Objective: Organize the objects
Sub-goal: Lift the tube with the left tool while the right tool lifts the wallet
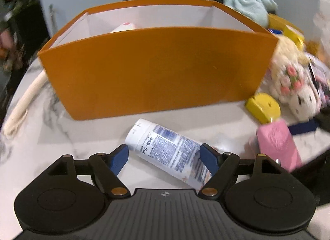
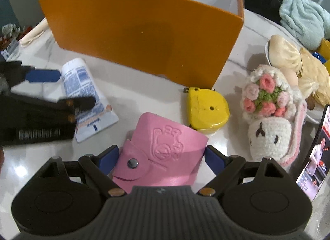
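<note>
Holding both tools low over the marble counter [image 1: 31, 99], I have my left hand-held gripper [image 1: 165, 157] spread wide around a white tube [image 1: 165, 147] with blue print, and my right hand-held gripper [image 2: 162, 159] spread just as wide around a pink wallet [image 2: 160, 149]. Neither is grasped: in both wrist views the blue pads stand beside the object, and I cannot see them pressing on it. The tube lies flat just in front of the orange box [image 1: 152, 68], its long axis running diagonally in the left view, round cap end toward the box and up-left, flat crimped end toward me and down-right. The wallet lies flat too, near the yellow tape measure [image 2: 206, 112], its snap flap turned toward the lower left of the right view and its embossed face up. I judge the step in hand to be closing on these two things so they can go into the box, which already holds something pale with pink marks. To do it well, I would square the left pads across the tube's body, not along it, since it sits askew between them and could roll or swivel as they close. For the wallet, I would close across its short width and keep clear of the crocheted slipper [image 2: 268, 116] to the right.
</note>
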`<action>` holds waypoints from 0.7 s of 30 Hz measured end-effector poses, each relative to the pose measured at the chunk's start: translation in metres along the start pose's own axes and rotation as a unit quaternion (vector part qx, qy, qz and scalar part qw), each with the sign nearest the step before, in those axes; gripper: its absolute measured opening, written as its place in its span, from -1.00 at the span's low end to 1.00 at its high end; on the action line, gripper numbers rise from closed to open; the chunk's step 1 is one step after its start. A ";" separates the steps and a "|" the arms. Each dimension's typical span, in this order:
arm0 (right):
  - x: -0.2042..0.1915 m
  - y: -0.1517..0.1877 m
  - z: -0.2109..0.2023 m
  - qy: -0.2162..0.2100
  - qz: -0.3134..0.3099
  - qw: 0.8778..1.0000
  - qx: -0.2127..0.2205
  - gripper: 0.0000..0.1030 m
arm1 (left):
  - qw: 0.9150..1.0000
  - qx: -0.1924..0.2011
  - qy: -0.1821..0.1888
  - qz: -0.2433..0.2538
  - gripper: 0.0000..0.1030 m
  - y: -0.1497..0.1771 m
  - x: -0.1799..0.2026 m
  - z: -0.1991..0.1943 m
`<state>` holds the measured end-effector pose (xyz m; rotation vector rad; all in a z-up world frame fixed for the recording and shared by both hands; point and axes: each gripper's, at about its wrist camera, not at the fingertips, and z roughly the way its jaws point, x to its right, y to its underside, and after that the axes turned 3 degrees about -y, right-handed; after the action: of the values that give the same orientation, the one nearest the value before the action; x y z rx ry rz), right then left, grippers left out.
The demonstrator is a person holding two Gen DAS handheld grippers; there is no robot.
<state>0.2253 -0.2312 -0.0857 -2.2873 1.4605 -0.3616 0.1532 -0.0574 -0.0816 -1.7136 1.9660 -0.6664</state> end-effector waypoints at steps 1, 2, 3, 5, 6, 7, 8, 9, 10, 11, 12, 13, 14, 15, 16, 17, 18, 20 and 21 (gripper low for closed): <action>-0.001 0.001 0.000 0.002 -0.006 1.000 0.001 0.75 | 1.000 -0.001 0.007 -0.026 0.74 -0.001 -0.005 0.000; -0.001 0.002 0.000 0.003 -0.010 1.000 0.002 0.75 | 0.998 -0.005 0.015 -0.057 0.74 -0.001 -0.011 0.002; -0.001 0.002 0.000 0.003 -0.012 1.000 0.003 0.75 | 0.996 -0.010 0.021 -0.088 0.74 -0.001 -0.017 0.003; 0.000 0.003 0.000 0.002 -0.012 1.000 0.003 0.75 | 0.989 -0.024 0.013 -0.144 0.75 -0.001 -0.026 0.009; 0.001 0.004 0.000 0.002 -0.012 1.000 0.003 0.75 | 0.988 -0.015 0.002 -0.157 0.75 -0.001 -0.026 0.008; 0.001 0.004 0.000 0.002 -0.012 1.000 0.003 0.75 | 0.986 -0.017 -0.007 -0.163 0.77 -0.002 -0.026 0.010; 0.001 0.004 0.000 0.002 -0.012 1.000 0.003 0.75 | 0.986 -0.016 -0.011 -0.164 0.77 -0.004 -0.024 0.011; 0.001 0.004 0.000 0.002 -0.012 1.000 0.003 0.75 | 0.987 -0.017 -0.019 -0.158 0.77 -0.006 -0.020 0.013; 0.001 0.004 0.000 0.001 -0.013 1.000 0.003 0.75 | 0.988 -0.017 -0.027 -0.149 0.77 -0.008 -0.015 0.015; 0.001 0.004 0.000 0.000 -0.013 1.000 0.002 0.75 | 0.990 -0.019 -0.037 -0.134 0.77 -0.009 -0.010 0.018; 0.001 0.005 0.001 -0.002 -0.012 1.000 0.000 0.75 | 0.992 -0.019 -0.047 -0.113 0.77 -0.010 -0.004 0.020; 0.001 0.006 0.003 -0.004 -0.011 1.000 -0.003 0.75 | 0.994 -0.018 -0.053 -0.093 0.77 -0.010 0.001 0.022; 0.002 0.008 0.003 -0.005 -0.011 1.000 -0.003 0.76 | 0.996 -0.021 -0.060 -0.066 0.77 -0.010 0.007 0.024; 0.003 0.008 0.003 -0.006 -0.011 1.000 -0.003 0.76 | 0.997 -0.021 -0.063 -0.042 0.71 -0.010 0.011 0.024; 0.004 0.009 0.002 -0.007 -0.011 1.000 -0.003 0.76 | 0.998 -0.020 -0.049 -0.028 0.64 -0.009 0.012 0.023; 0.006 0.010 0.001 -0.007 -0.010 1.000 -0.003 0.76 | 0.999 -0.022 -0.035 -0.017 0.50 -0.009 0.011 0.022; 0.009 0.012 0.001 -0.009 -0.008 1.000 -0.003 0.76 | 0.999 -0.022 -0.024 -0.002 0.28 -0.009 0.010 0.020; 0.013 0.014 0.000 -0.019 -0.004 1.000 -0.003 0.77 | 0.999 -0.021 -0.006 0.027 0.21 -0.007 0.007 0.015; 0.015 0.015 0.000 -0.022 -0.004 1.000 -0.002 0.77 | 0.999 -0.021 0.002 0.031 0.21 -0.005 0.003 0.014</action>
<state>0.2191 -0.2501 -0.0929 -2.2909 1.4319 -0.3074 0.1653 -0.0618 -0.0894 -1.6694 2.0411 -0.6108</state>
